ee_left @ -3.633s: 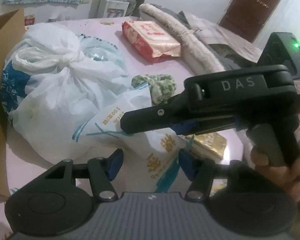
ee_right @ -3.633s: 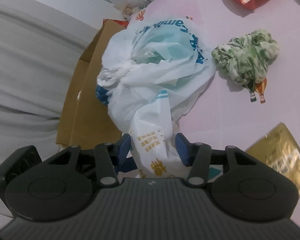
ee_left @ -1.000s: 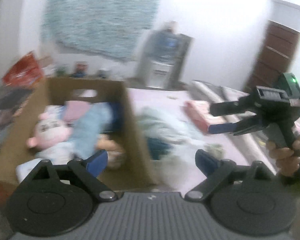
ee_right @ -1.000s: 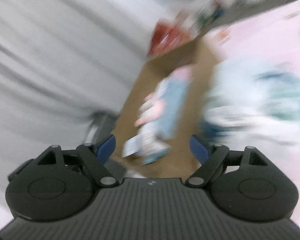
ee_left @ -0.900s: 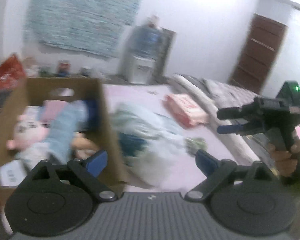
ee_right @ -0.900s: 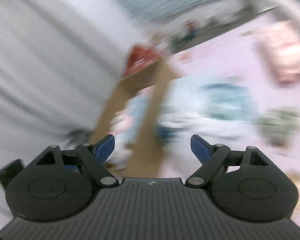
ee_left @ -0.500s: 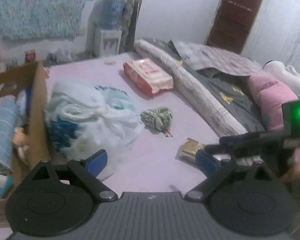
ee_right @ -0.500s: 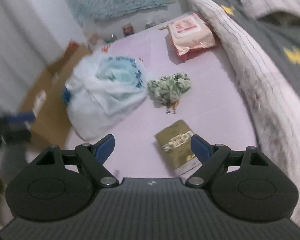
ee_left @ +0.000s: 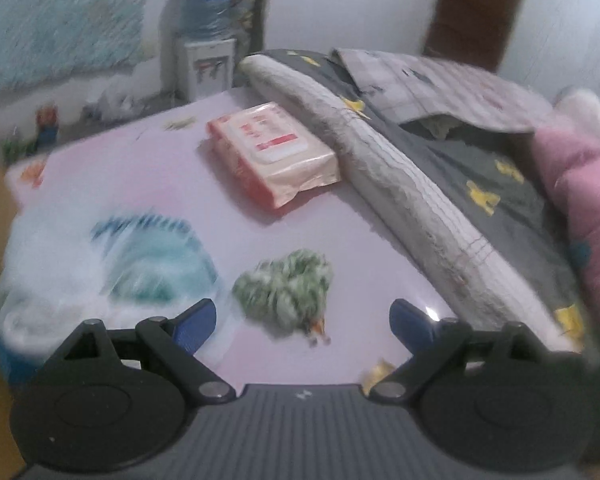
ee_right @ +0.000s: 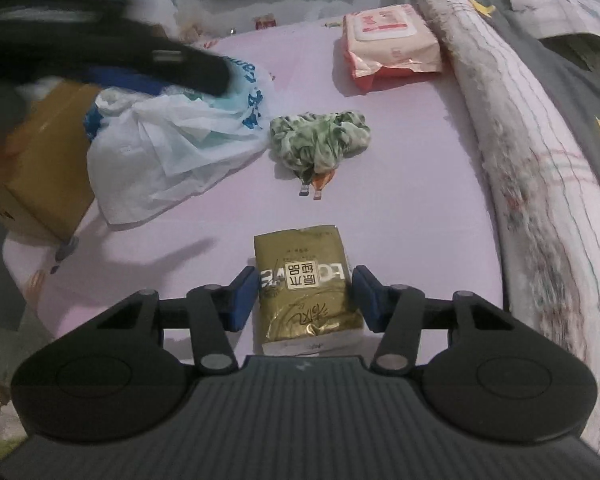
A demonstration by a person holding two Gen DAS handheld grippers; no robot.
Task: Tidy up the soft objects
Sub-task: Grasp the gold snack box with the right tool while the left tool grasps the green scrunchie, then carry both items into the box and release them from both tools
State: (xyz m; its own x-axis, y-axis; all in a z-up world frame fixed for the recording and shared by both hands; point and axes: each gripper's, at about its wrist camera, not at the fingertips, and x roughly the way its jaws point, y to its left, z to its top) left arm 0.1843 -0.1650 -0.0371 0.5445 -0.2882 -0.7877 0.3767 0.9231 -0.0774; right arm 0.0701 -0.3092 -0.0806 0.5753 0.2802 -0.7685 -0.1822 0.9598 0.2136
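A gold tissue pack (ee_right: 306, 288) lies on the pink bed sheet, and my right gripper (ee_right: 305, 296) is open with a finger on each side of it, close to its edges. A crumpled green-and-white cloth (ee_right: 320, 140) lies beyond it; it also shows in the left wrist view (ee_left: 286, 290). My left gripper (ee_left: 302, 320) is open and empty, just short of that cloth, and shows blurred at the upper left of the right wrist view (ee_right: 100, 64). A white plastic bag bundle (ee_right: 172, 136) lies left of the cloth.
A cardboard box (ee_right: 40, 164) stands at the left edge of the bed. A red-and-cream wipes pack (ee_left: 272, 152) lies farther back. A rolled grey-white blanket (ee_left: 400, 188) and dark bedding (ee_left: 480, 184) run along the right. A water dispenser (ee_left: 208, 36) stands by the far wall.
Both grippers swung from the cardboard box back over the bed. My right gripper came down around the gold tissue pack. My left gripper moved toward the green cloth.
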